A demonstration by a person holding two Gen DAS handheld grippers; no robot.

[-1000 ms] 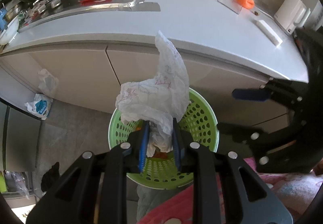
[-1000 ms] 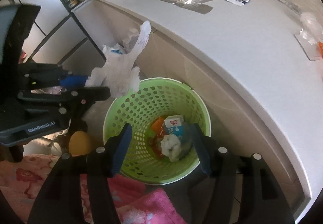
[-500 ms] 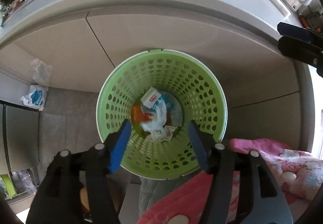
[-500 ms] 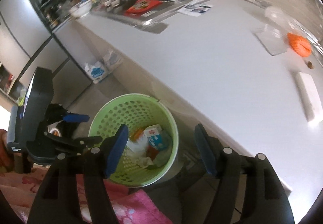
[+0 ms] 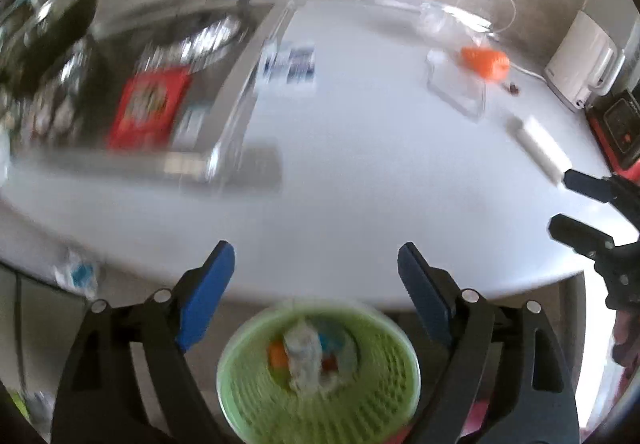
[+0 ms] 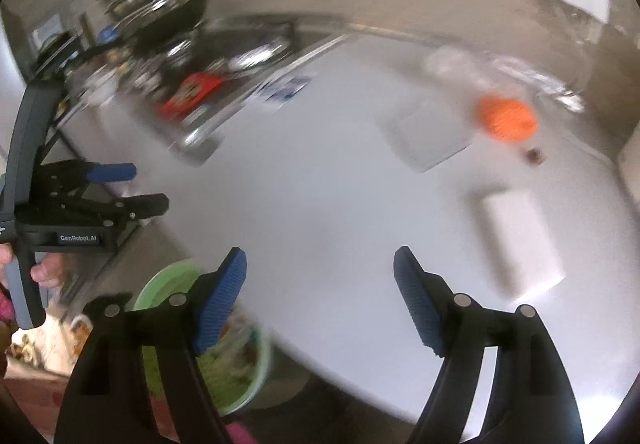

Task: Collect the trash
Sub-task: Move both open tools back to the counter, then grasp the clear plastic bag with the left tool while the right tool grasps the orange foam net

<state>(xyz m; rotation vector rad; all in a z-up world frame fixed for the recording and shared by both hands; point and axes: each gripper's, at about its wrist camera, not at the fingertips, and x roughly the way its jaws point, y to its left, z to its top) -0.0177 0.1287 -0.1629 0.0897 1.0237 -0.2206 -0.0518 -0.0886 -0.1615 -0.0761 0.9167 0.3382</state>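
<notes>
A green perforated basket (image 5: 320,400) stands on the floor below the white counter (image 5: 360,180), with crumpled white paper (image 5: 304,356) and a small carton inside. My left gripper (image 5: 316,262) hangs above the counter's front edge, its jaws opening with nothing between them. My right gripper (image 6: 320,272) is over the counter too, jaws opening and empty. On the counter lie an orange item (image 6: 506,120), a clear plastic piece (image 6: 428,136), a white block (image 6: 520,236) and a printed leaflet (image 5: 290,64). A red packet (image 5: 146,108) lies by the stove. Both views are blurred.
A stove with pans (image 6: 172,24) fills the counter's left end. A white kettle (image 5: 580,64) and a red device (image 5: 618,124) stand at the right end. The basket (image 6: 172,284) is at the lower left of the right wrist view. A hand (image 6: 44,270) grips the left gripper's handle.
The crumpled paper left my left gripper and dropped into the basket. Both grippers opened wider and swung up from the basket toward the countertop.
</notes>
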